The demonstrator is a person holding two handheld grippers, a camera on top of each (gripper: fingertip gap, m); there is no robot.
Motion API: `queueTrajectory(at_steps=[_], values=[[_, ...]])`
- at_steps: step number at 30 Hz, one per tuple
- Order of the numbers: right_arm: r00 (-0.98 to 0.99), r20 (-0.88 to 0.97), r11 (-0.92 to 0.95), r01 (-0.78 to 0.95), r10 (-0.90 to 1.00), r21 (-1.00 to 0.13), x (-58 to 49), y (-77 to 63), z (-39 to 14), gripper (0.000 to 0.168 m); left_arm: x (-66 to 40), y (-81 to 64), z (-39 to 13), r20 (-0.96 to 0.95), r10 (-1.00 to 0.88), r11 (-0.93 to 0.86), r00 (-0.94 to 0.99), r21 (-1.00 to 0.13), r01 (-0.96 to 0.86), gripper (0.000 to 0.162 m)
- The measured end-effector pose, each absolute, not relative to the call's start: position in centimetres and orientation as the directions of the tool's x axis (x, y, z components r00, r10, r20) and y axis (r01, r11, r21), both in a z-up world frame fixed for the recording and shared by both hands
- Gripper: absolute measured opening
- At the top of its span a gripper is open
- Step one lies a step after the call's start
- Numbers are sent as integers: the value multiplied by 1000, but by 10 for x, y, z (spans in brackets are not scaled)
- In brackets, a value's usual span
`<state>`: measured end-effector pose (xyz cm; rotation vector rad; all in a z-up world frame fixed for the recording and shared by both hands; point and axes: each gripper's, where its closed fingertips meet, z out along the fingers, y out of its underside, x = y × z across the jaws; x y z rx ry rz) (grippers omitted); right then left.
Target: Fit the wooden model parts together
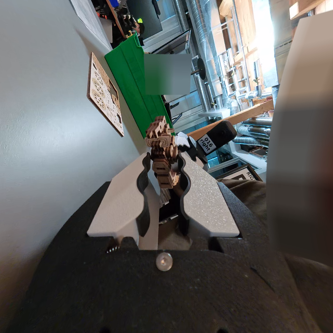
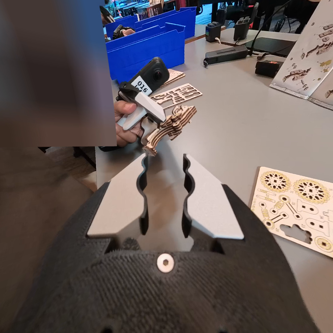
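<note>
Layered brown-and-tan plywood model assembly (image 2: 169, 128), curved and stepped, 1 item: held off the grey table (image 2: 225, 137), clamped at mid-body between the grey fingers of the left gripper (image 1: 164, 173).
Long axis: in the right wrist view it slants from near-left (pale tail end, just beyond the right gripper's left fingertip) to far-right (stepped head end).
Right gripper (image 2: 165, 158): fingers parted to a moderate gap, holding nothing. The model lies straight ahead and slightly left of its fingers, close but not touching; this is the nearer free gripper.
Loose part for fitting: none seen in either gripper.
Pale laser-cut wooden sheet with gold spoked wheels and link pieces (image 2: 295, 207): flat on the table, near right of the right gripper, 1 cut-out already vacant.
Punched-out pale wooden sheet (image 2: 177, 94): far side, behind the model.
Blue plastic bins (image 2: 146, 48): far left.
Judgement: next move probably swings right to the wheel sheet for a piece.
</note>
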<state>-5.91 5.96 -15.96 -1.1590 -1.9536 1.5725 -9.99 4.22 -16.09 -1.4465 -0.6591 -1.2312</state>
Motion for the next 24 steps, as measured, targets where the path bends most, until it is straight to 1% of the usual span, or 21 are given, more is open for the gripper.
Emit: queueTrajectory(at_steps=[3, 8, 13, 16, 18, 24], values=[[-583, -207, 29, 368, 786, -929, -57, 61, -160, 36, -102, 46, -163, 921, -201, -265, 334, -379, 887, 28], [-571, -220, 16, 378, 790, -926, -54, 65, -162, 35, -96, 53, -169, 880, -160, -290, 448, -476, 831, 28], [-556, -229, 4, 387, 799, -922, -54, 71, -164, 34, -96, 57, -172, 869, -149, -307, 473, -495, 813, 28], [-542, -234, -2, 393, 807, -919, -55, 77, -166, 34, -96, 61, -178, 819, -128, -332, 559, -567, 754, 27], [-537, -243, -12, 397, 808, -918, -55, 80, -166, 33, -95, 63, -181, 796, -121, -352, 593, -593, 724, 28], [-530, -233, -2, 400, 816, -917, -56, 84, -169, 32, -95, 63, -181, 807, -123, -357, 577, -578, 733, 28]])
